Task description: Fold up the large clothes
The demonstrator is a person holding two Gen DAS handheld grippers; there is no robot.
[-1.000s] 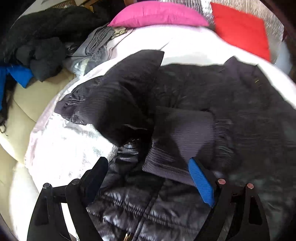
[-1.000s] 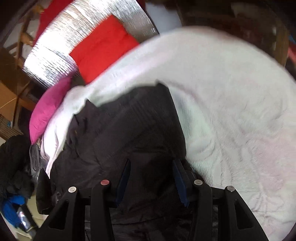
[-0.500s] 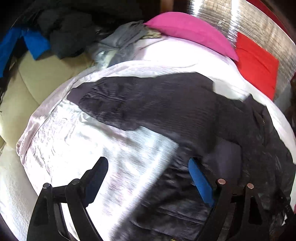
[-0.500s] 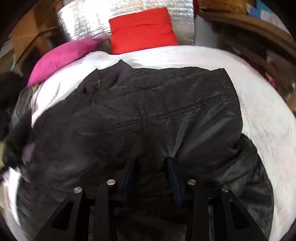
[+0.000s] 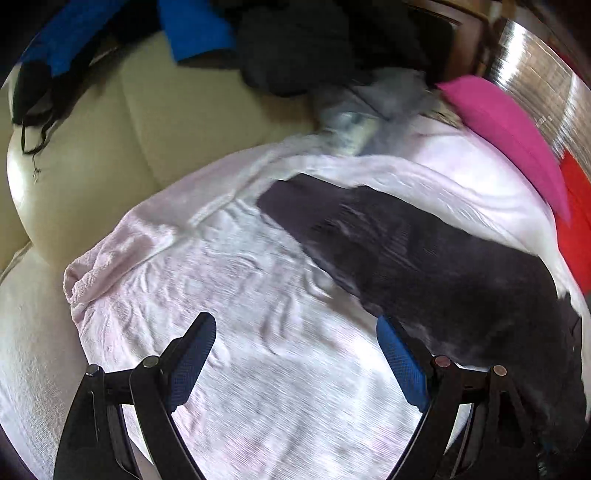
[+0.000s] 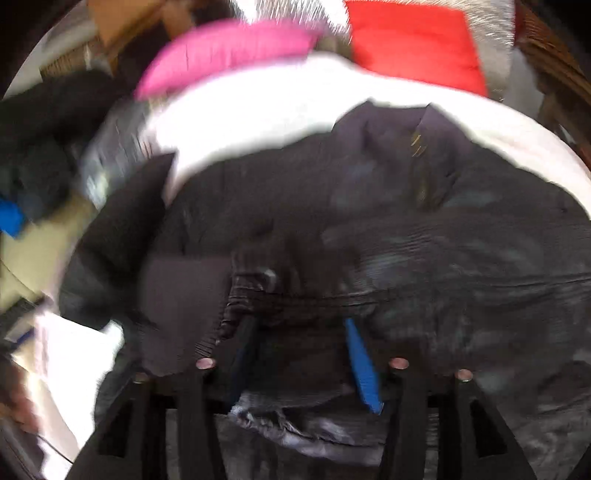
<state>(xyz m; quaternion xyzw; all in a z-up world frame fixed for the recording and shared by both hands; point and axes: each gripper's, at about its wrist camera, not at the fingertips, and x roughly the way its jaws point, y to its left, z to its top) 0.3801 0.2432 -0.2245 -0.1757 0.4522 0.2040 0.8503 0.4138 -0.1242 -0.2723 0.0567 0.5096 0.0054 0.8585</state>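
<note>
A large black jacket lies spread on a white blanket and fills the blurred right wrist view. My right gripper hovers close over it near a ribbed cuff. Its jaws are opening, with dark cloth lying between them, and the blue pad shows bare. In the left wrist view my left gripper stands wide open over bare blanket with nothing between its fingers. One black sleeve of the jacket stretches away just right of its right finger.
A pink cushion and a red cushion lie at the blanket's far edge. A cream sofa bears a pile of dark clothes, a blue garment and a grey cloth.
The left view has swung off the jacket body onto bare blanket beside the sleeve. The right view has swept across the jacket towards the cuff, and its jaws narrowed, then spread wider.
</note>
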